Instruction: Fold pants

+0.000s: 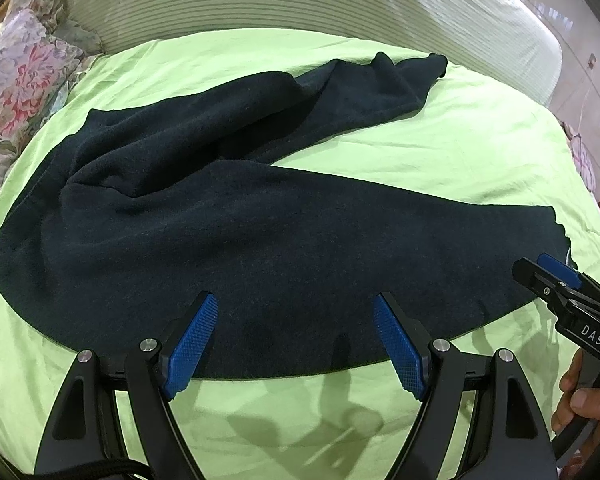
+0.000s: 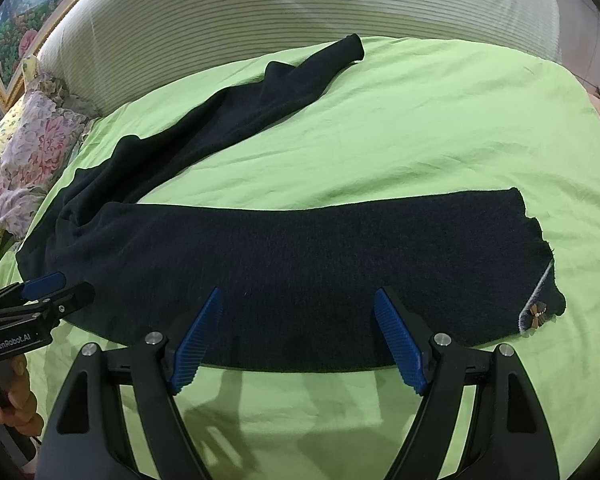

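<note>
Dark navy pants (image 1: 260,232) lie spread on a light green bed sheet (image 1: 460,144), waist to the left, the two legs splayed apart toward the right. They also show in the right wrist view (image 2: 300,264), where the near leg's cuff carries a small bow (image 2: 537,314). My left gripper (image 1: 296,312) is open and empty, just above the near edge of the near leg. My right gripper (image 2: 298,308) is open and empty over the same leg, nearer the cuff; it shows in the left wrist view (image 1: 556,276) at the far right.
A striped padded headboard (image 2: 300,12) stands behind the bed. Floral pillows (image 1: 24,76) lie at the left. A framed picture (image 2: 16,36) hangs at the upper left. Bare green sheet (image 2: 440,128) lies between the two legs.
</note>
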Demonstrator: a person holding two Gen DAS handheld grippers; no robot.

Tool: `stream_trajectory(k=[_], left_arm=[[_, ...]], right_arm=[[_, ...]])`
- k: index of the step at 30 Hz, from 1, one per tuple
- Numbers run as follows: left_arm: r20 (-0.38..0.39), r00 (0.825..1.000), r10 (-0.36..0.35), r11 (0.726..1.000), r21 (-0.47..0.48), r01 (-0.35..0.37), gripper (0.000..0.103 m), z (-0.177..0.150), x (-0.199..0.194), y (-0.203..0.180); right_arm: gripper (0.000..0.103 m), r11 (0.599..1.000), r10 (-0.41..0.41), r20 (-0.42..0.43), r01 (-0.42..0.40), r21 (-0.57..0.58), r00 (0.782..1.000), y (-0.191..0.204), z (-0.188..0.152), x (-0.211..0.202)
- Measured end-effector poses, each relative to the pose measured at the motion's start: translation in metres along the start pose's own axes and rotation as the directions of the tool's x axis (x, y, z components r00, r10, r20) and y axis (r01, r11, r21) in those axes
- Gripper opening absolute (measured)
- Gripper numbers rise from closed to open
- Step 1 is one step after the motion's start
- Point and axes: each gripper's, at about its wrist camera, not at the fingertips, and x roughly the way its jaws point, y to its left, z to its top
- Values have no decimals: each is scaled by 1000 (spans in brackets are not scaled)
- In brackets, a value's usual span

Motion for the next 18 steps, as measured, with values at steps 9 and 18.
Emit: stream_trajectory(k=[9, 18], left_arm=[[-46, 998, 39, 999, 11, -39, 81, 13, 5, 5], [-37, 998, 41, 999, 19, -41, 81, 51, 17, 3]], right_arm=[[80, 999, 12, -7, -12, 32, 1000, -2, 11, 5], [80, 997, 34, 3, -35, 63, 999, -12, 45, 17]])
